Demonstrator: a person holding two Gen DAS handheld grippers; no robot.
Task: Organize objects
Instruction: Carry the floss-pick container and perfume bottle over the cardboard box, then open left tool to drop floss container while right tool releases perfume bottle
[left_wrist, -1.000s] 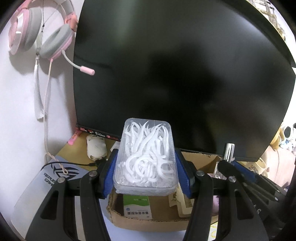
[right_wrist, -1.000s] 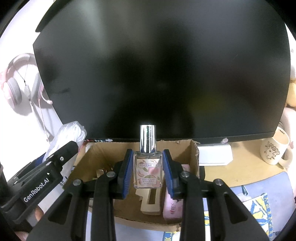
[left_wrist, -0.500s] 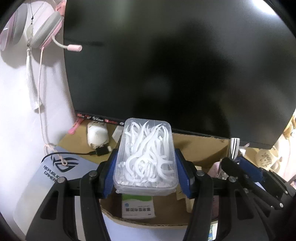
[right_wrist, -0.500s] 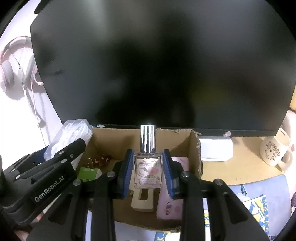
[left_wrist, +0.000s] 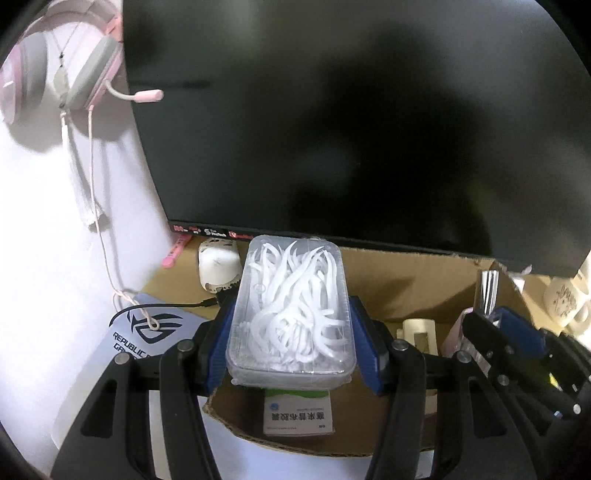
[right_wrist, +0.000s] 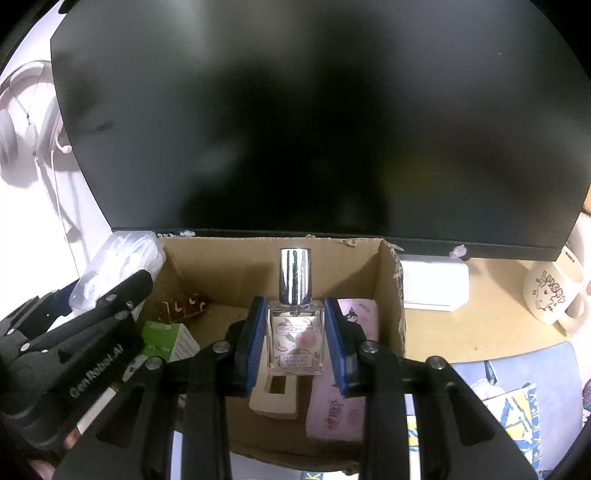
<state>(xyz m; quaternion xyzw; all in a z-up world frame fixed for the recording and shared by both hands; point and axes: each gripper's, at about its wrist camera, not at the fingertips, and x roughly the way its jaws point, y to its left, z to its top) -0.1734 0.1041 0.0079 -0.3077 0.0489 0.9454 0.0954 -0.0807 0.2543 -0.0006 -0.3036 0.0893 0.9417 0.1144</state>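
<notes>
My left gripper (left_wrist: 291, 343) is shut on a clear plastic box of white floss picks (left_wrist: 291, 310) and holds it over the left part of an open cardboard box (left_wrist: 406, 280). My right gripper (right_wrist: 295, 343) is shut on a small glass perfume bottle (right_wrist: 295, 339) with a silver cap, held upright over the middle of the same cardboard box (right_wrist: 391, 295). The left gripper with the floss box (right_wrist: 118, 266) shows at the left of the right wrist view. The right gripper and bottle cap (left_wrist: 487, 291) show at the right of the left wrist view.
Inside the box lie a green-and-white carton (left_wrist: 299, 413), a beige clip (right_wrist: 273, 398), a pink packet (right_wrist: 343, 398) and a brown item (right_wrist: 181, 310). A large black monitor (left_wrist: 332, 129) stands close behind. A white mouse (left_wrist: 218, 266), pink headset (left_wrist: 62, 62), mug (right_wrist: 554, 299) and white block (right_wrist: 432, 284) are around.
Both grippers have come lower and closer over the cardboard box, still holding their objects. More of the box's inside shows in both views.
</notes>
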